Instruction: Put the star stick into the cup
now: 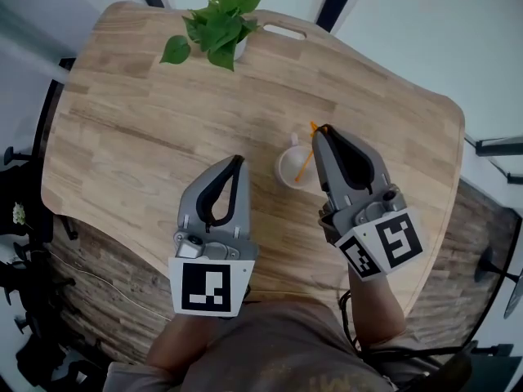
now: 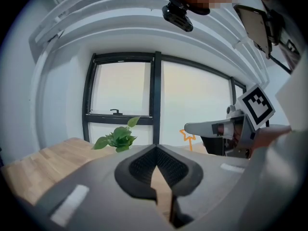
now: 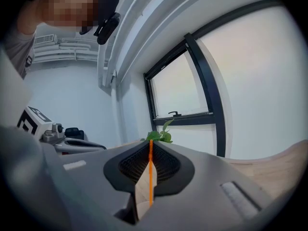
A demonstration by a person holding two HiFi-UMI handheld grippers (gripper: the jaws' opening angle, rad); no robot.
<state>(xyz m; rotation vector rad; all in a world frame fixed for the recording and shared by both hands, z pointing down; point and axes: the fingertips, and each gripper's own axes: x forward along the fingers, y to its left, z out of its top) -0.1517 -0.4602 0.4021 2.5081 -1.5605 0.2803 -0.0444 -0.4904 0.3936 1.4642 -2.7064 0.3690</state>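
The white cup (image 1: pixel 290 168) stands near the middle of the wooden table (image 1: pixel 139 129). A thin orange star stick (image 1: pixel 305 158) slants from my right gripper (image 1: pixel 319 131) down into the cup's opening. Its star end (image 2: pixel 187 134) sticks out past the jaw tips. The right gripper is shut on the stick, which runs as an orange line (image 3: pixel 150 172) between its jaws. My left gripper (image 1: pixel 238 162) hovers left of the cup, apart from it, shut with nothing in it. The cup is hidden in both gripper views.
A potted green plant (image 1: pixel 219 23) stands at the table's far edge, with a small white object (image 1: pixel 284 31) to its right. The table's curved front edge lies just under both grippers. Windows (image 2: pixel 125 88) rise behind the table.
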